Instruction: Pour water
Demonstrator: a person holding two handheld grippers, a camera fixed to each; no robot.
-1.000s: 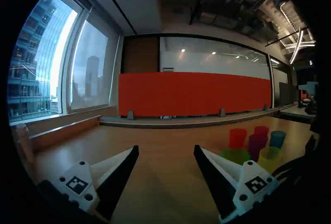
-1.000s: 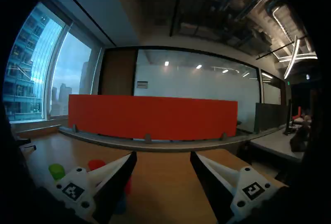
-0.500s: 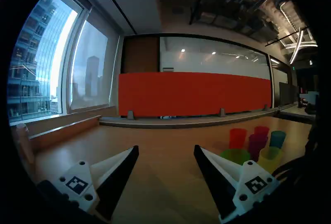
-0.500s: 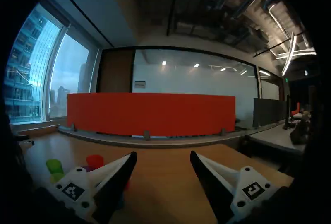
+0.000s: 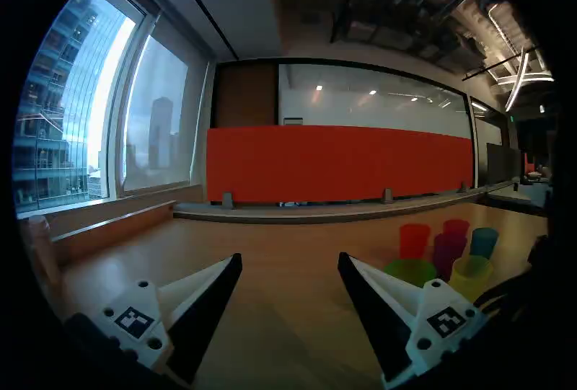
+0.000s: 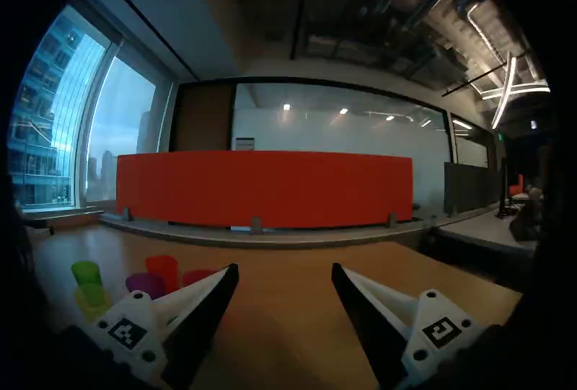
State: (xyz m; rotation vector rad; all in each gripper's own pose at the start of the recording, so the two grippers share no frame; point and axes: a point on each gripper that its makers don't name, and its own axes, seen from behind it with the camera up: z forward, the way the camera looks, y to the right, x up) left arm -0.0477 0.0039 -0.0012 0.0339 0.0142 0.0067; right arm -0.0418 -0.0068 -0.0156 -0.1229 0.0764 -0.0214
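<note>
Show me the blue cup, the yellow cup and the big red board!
blue cup (image 5: 484,243): left gripper view, on its side wall.
yellow cup (image 5: 472,275): left gripper view, on its side just below the rim.
red board (image 5: 339,163): left gripper view, middle of its front face.

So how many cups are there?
6, on the table by the left gripper's right finger: red, pink, teal at the back; green, purple, yellow in front. More may hide behind that finger.
</note>
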